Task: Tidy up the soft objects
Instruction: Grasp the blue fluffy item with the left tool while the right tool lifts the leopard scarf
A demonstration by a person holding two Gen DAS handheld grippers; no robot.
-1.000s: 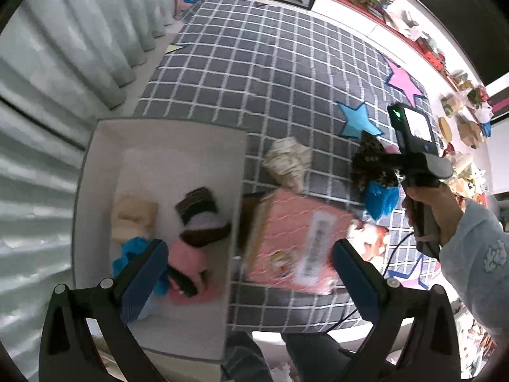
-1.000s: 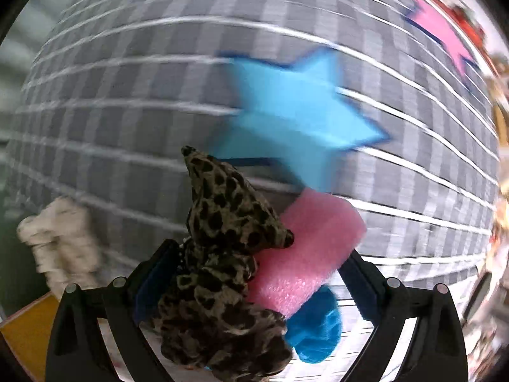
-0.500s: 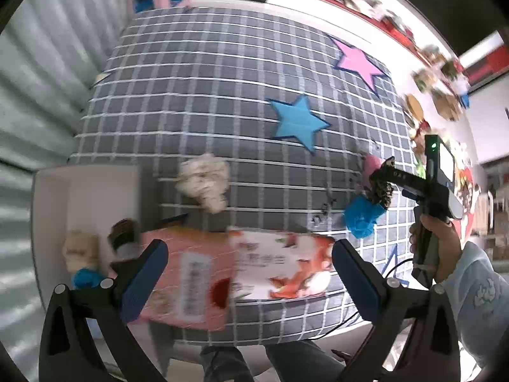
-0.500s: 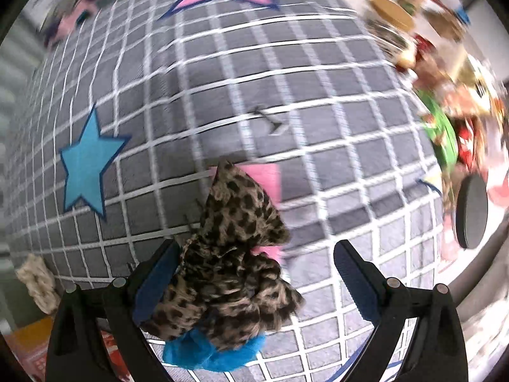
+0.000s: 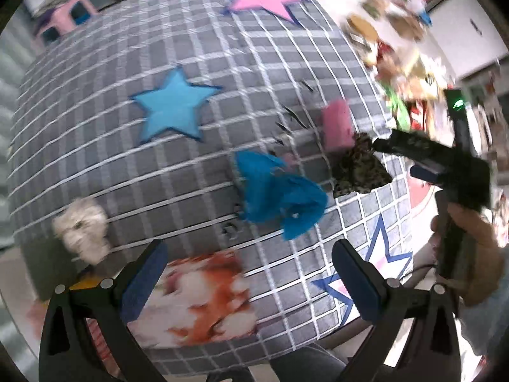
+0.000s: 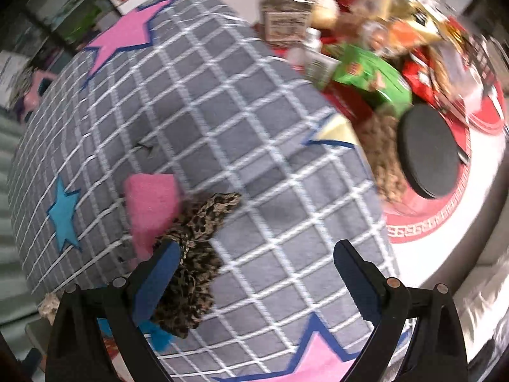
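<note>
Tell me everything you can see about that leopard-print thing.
The leopard-print scrunchie is a soft, crumpled ring of brown-and-black spotted fabric. It lies bunched against the left finger of the right hand-held gripper, whose jaws stand wide open. It overlaps the pink sponge on the grey checked cloth, with a blue scrunchie nearby.

We see our right gripper (image 6: 253, 273) with its two blue-padded fingers spread wide above a grey felt mat with a white grid (image 6: 254, 165), and a crumpled leopard-print fabric scrunchie (image 6: 194, 254) lies against the inside of the left-hand finger. Just beside the scrunchie, touching its upper end, a pink foam block (image 6: 151, 205) rests on the mat, and a scrap of bright blue fluffy cloth (image 6: 159, 334) peeks out beneath the scrunchie. Beyond the mat's right edge sit a round black disc (image 6: 428, 149), a green snack packet (image 6: 372, 74) and a clear jar with a tan lid (image 6: 284, 3).
</note>
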